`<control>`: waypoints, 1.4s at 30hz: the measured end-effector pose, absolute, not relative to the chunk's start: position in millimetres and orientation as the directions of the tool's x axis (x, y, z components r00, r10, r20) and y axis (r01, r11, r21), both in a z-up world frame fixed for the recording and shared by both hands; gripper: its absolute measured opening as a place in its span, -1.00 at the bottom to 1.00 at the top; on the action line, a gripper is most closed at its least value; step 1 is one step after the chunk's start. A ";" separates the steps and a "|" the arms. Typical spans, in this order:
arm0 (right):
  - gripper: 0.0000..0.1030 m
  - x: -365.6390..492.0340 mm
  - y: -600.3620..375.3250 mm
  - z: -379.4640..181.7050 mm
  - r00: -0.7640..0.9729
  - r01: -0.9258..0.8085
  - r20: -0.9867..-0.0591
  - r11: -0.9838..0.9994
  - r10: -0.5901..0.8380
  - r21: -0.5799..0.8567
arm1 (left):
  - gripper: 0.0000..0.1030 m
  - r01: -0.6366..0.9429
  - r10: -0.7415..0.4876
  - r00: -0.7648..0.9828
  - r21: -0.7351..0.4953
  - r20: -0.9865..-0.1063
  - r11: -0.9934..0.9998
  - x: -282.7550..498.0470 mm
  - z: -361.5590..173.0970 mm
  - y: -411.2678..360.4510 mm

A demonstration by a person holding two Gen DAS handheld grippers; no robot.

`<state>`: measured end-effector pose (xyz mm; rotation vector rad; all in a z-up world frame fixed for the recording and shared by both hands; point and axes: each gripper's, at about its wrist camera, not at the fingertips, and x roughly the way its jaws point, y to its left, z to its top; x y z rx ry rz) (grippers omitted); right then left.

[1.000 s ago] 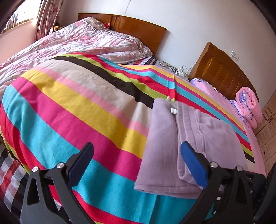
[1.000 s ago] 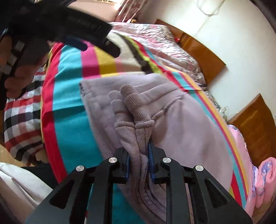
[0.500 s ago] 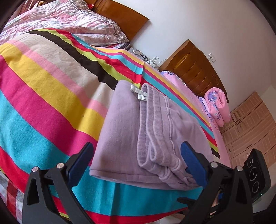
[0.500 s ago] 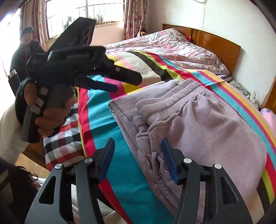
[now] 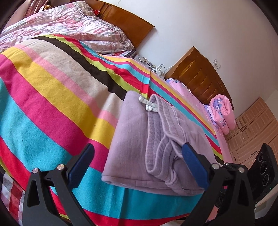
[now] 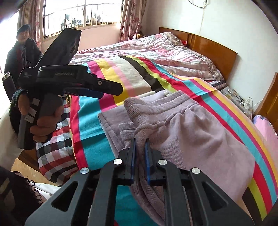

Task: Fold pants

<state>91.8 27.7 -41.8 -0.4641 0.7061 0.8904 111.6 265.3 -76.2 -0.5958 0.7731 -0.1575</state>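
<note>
though the soft lilac fleece pants (image 5: 139,139) already lie folded on the striped bed (image 5: 52,107), the right gripper (image 6: 139,153) has just closed its jaws on the bunched edge at six o'clock; the left gripper (image 5: 137,166) hangs wide, empty.

A lived-in home bedroom: two beds with wooden headboards (image 5: 125,22) stand against a white wall, one under a striped blanket (image 5: 52,90) and a pink floral quilt (image 5: 66,22), the other holding a rolled pink duvet (image 5: 224,113). Floral curtains (image 6: 133,19) frame a barred window (image 6: 81,15) (daylight outside), with panelled wardrobe doors (image 5: 252,125) nearby.
</note>
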 end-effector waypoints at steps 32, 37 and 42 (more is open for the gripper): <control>-0.74 78.2 25.8 -50.8 0.528 -0.830 -0.664 0.487 0.530 -0.271 | 0.97 -0.044 -0.670 0.529 -0.805 -0.521 0.591 138.3 -88.2 261.7; -0.74 79.8 20.4 -37.3 0.541 -0.821 -0.632 0.513 0.556 -0.252 | 0.97 -0.016 -0.765 0.408 -0.842 -0.497 0.539 167.3 -86.9 241.9; -0.74 77.7 23.8 -39.4 0.556 -0.812 -0.625 0.521 0.548 -0.265 | 0.88 -0.021 -0.832 0.265 -0.865 -0.488 0.501 217.8 -102.3 203.8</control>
